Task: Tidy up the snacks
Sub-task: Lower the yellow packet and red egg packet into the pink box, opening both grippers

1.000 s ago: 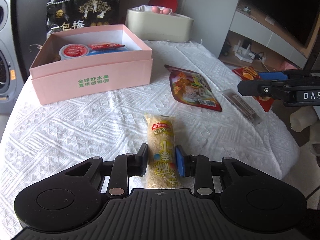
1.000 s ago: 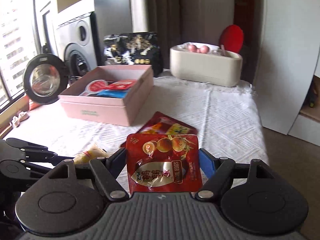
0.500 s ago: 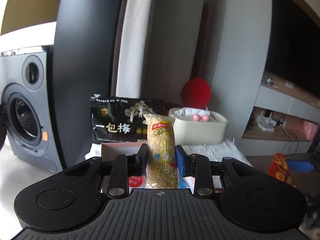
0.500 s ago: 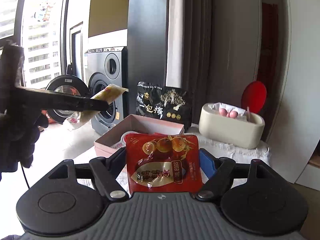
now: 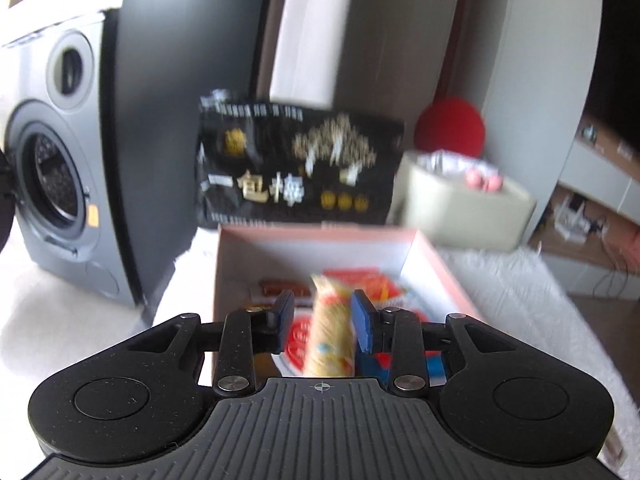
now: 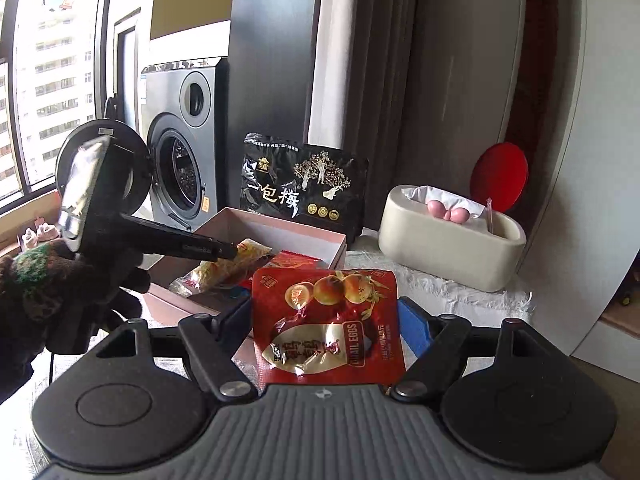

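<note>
While we look over the pink box (image 5: pixel 438 264), its rim stands clear all round, its far wall just before the black plum bag (image 5: pixel 296 176), the cream tissue holder (image 6: pixel 452 248) off to its right on the white cloth (image 5: pixel 516 280). Our left gripper (image 5: pixel 322 316) hangs above the box's open top, pads gripping the yellow noodle packet (image 5: pixel 330 332). Our right gripper (image 6: pixel 324 320), nearer us and short of the box, clamps the red quail egg pouch (image 6: pixel 328 324) upright.
</note>
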Available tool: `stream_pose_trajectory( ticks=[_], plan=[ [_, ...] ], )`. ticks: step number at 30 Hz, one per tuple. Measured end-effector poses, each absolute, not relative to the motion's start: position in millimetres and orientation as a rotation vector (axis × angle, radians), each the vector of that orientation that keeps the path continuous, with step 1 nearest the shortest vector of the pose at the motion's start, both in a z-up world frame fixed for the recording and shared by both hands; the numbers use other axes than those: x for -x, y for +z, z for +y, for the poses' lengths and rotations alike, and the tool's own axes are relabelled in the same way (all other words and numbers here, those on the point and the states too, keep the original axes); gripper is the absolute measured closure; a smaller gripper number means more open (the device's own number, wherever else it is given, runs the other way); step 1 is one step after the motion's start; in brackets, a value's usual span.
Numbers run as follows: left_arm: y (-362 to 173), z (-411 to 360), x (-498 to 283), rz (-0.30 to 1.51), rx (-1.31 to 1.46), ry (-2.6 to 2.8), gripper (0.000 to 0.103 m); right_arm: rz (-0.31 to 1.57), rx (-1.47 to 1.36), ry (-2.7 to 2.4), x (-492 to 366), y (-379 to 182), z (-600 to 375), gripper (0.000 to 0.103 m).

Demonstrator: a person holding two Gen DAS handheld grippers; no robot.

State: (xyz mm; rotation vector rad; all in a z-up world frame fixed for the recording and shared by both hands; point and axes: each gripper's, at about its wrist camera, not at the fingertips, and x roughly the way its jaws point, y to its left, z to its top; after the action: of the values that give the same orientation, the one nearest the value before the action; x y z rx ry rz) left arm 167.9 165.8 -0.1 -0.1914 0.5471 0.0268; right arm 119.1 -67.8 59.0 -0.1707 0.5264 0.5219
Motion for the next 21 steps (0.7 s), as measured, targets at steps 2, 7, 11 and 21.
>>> stream_pose_trajectory(
  ticks=[2, 7, 11, 21],
  plan=[
    [13.5, 170.7, -150.5, 0.497, 0.231, 0.028, 0.067, 0.526, 0.15, 0.527, -132.5, 62.3, -60.6, 0.026],
    [21.8, 168.8, -103.9, 0.51, 0.306, -0.011, 0.067, 0.577, 0.075, 0.575, -176.4, 70.1, -27.0, 0.026],
    [0.8, 150.9, -82.8, 0.585, 0.326, -0.082, 0.067, 0.632, -0.006, 0.623, -221.7, 69.4, 17.7, 0.026],
    [-43.0, 120.0, -79.6, 0.742, 0.287, -0.098, 0.068, 0.715, 0.012, 0.613, -247.4, 53.3, 23.5, 0.024]
  ],
)
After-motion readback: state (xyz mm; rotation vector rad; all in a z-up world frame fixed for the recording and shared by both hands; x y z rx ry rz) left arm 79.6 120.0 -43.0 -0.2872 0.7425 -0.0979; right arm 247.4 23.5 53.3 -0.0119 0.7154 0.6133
